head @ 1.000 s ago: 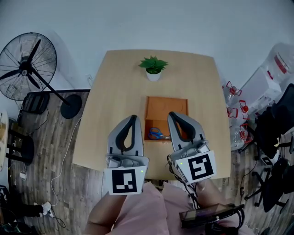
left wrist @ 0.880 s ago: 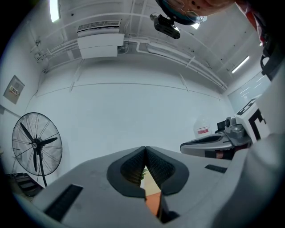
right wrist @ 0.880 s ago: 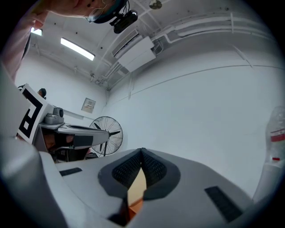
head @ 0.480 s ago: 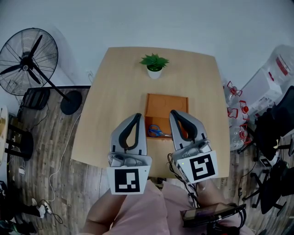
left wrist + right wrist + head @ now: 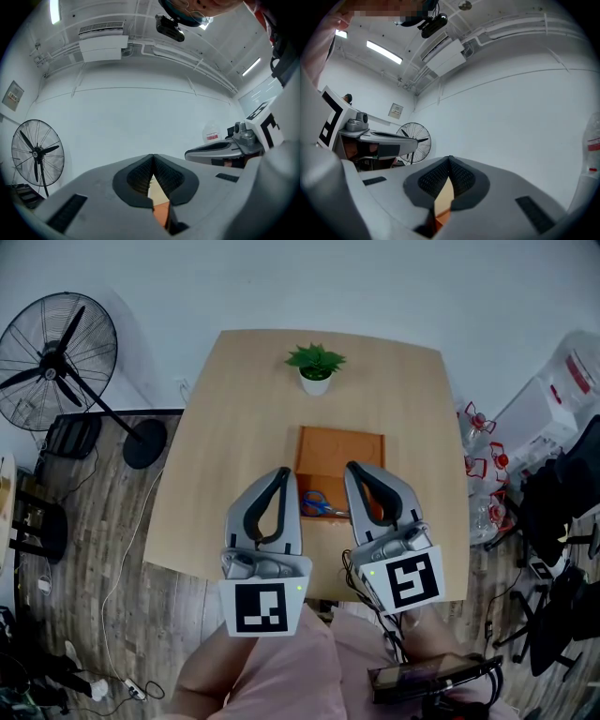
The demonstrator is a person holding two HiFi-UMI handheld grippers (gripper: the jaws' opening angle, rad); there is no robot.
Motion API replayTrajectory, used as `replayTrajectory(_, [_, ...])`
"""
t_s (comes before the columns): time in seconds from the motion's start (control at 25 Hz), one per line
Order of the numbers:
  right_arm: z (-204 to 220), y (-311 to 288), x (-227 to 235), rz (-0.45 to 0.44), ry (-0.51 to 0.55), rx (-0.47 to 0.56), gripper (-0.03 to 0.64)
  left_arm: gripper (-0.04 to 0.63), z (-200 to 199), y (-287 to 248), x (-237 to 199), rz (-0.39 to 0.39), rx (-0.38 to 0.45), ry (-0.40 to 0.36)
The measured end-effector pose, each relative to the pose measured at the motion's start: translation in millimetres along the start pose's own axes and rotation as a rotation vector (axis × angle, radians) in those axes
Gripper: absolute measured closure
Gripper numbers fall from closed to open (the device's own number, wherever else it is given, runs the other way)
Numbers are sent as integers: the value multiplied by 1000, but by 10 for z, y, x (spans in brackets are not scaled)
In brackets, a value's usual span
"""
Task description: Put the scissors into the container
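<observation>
The scissors [image 5: 319, 505] lie inside the container [image 5: 342, 448], in its near part, blue handles to the left and blades pointing right. The container is an orange, shallow, open box in the middle of the table [image 5: 234, 427], a little right of centre. Its far part is bare. A plant [image 5: 316, 369] in a white pot stands near the table's far edge, apart from the container.

The left gripper [image 5: 280, 472] is held over the table's near edge, just left of the container, touching nothing. In the left gripper view its jaws are clenched, the tips meeting, with nothing between the pads; only a sliver of the table and orange box shows through the gap lower down. That view looks up at a white wall, with a fan [image 5: 37, 155] at the left and the other gripper at the right.

The right gripper [image 5: 354, 469] is held over the container's near right part, covering that corner in the head view. The scissors show in the gap between the two grippers. Its jaws are clenched too, tips together and empty, as the right gripper view shows. Both grippers are close to the person's body, with their marker cubes nearest the camera.

The fan stands on the wooden floor, left of the table. Water jugs [image 5: 487, 465] sit on the floor at its right.
</observation>
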State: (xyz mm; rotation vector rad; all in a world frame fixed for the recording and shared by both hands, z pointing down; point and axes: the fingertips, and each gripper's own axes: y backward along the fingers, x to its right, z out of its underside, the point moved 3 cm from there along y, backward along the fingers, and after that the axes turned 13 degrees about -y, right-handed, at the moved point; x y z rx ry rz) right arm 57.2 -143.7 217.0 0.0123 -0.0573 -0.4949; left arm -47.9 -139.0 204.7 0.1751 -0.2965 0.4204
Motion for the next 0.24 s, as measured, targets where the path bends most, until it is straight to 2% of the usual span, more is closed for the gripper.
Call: replayTrajectory(0.24, [33,12,6,2,-9,6,617,591,41,15,20,0,-13,4])
